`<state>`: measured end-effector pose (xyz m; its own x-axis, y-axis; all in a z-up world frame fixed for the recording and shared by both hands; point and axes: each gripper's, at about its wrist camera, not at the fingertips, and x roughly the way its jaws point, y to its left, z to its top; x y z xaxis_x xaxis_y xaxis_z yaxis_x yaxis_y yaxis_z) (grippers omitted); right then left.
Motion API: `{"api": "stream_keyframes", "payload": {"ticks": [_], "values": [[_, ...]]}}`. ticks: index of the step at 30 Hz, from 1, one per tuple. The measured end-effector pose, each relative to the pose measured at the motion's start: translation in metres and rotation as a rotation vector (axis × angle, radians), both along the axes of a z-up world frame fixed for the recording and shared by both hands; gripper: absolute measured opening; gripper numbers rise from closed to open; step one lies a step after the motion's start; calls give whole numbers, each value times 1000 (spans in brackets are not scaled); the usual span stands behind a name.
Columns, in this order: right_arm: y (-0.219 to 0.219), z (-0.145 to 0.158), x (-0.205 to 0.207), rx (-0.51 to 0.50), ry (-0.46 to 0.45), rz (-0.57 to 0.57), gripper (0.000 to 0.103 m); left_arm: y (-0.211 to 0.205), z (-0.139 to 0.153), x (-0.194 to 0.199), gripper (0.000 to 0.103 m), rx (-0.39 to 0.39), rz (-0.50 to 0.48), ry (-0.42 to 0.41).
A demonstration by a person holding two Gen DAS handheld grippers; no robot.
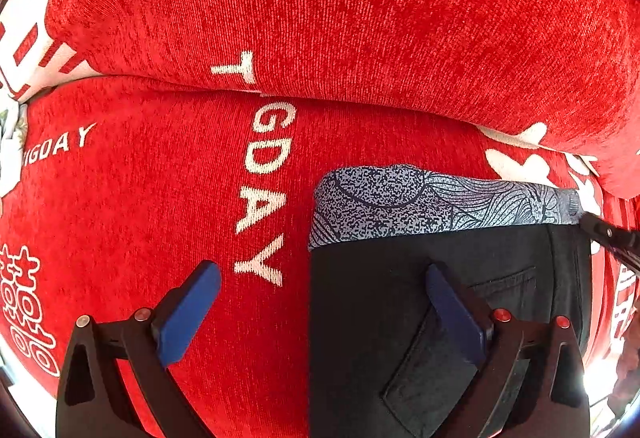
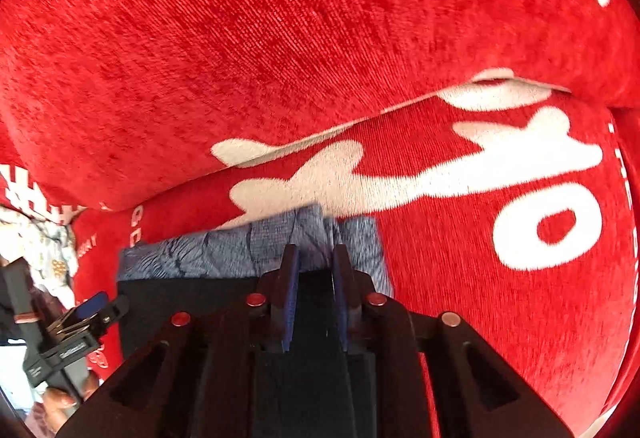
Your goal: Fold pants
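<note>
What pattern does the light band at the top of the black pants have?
The band is pale grey-blue with dark speckles and fine line drawings; the left wrist view shows it best.

One folded black pair of pants (image 1: 440,302) with a blue-grey patterned lining. One red plush blanket (image 1: 160,197) with white lettering. Two black tools with blue pads: the left tool (image 1: 322,280) and the right tool (image 2: 316,258).
</note>
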<state>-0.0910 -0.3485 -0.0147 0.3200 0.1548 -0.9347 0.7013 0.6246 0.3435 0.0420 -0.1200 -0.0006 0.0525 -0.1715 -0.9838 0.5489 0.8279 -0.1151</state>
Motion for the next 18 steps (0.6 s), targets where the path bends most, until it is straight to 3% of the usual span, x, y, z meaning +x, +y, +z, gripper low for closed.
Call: {"api": "stream_keyframes", "payload": {"ticks": [2, 10, 18], "values": [[4, 4, -10, 7, 9, 0, 31, 0, 0, 1, 103, -2, 6, 9], [29, 9, -54, 20, 55, -1, 52, 6, 4, 4, 103, -9, 11, 18], [41, 4, -76, 57, 50, -24, 65, 14, 11, 1, 103, -1, 2, 21]]}}
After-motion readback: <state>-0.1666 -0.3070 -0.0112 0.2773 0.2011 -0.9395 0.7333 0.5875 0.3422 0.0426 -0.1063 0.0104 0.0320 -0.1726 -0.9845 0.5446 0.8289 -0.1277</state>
